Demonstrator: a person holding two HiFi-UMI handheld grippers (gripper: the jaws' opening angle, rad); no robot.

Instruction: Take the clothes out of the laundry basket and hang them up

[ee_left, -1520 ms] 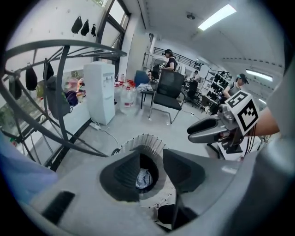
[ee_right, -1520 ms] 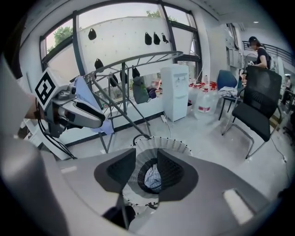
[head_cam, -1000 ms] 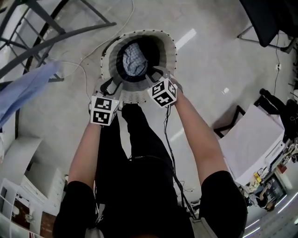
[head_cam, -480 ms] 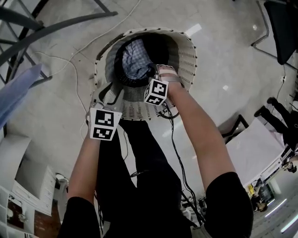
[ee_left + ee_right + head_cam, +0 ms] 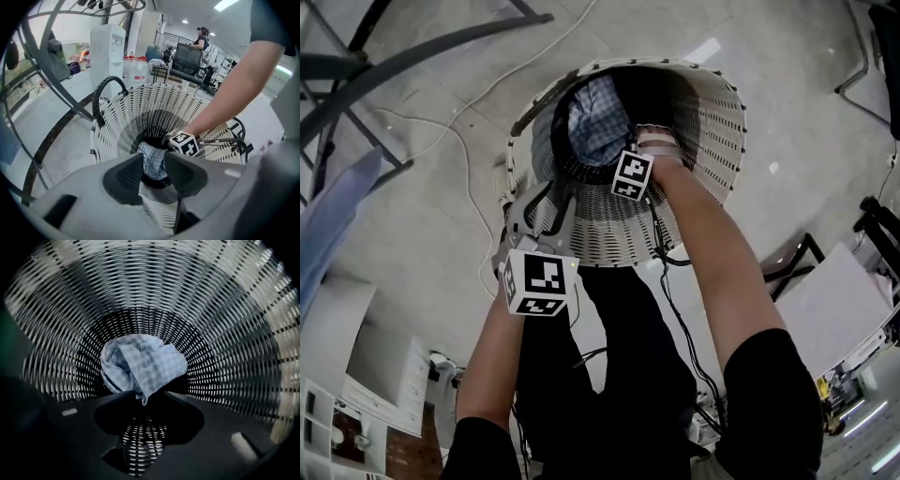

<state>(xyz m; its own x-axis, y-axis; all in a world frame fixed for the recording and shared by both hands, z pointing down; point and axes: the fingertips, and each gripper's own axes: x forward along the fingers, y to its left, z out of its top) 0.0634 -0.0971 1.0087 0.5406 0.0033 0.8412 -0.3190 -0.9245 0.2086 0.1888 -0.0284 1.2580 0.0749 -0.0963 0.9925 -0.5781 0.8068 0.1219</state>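
**Fingers parted on both grippers; one checked cloth (image 5: 598, 127) lies in the laundry basket (image 5: 708, 141)**

Head view: there are two grippers, one basket and one cloth. The right gripper (image 5: 625, 157) reaches down inside the basket, just above the cloth. The left gripper (image 5: 542, 208) hangs outside the basket's near rim. The basket stands on a pale, glossy floor (image 5: 441, 159). A white cable (image 5: 473, 141) trails to its left, with black rack tubes (image 5: 403, 56) and one blue garment (image 5: 337, 206) farther that way.

Left gripper view: its two fingers (image 5: 123, 174) stand apart, having just closed a little, with nothing between them. The cloth shows through the gap, deep in the basket. Only this view shows a black handle (image 5: 105, 91) on the basket's rim. It also shows a white water dispenser (image 5: 107, 47) behind the basket and a person (image 5: 201, 35) far beyond it in a lit room.

Right gripper view: its two fingers (image 5: 186, 414) stand wide apart, having just opened further. The crumpled cloth lies on the basket's dark bottom. One corner of it points into the mouth of the gap, and neither pad presses it. Woven wall fills everything else.
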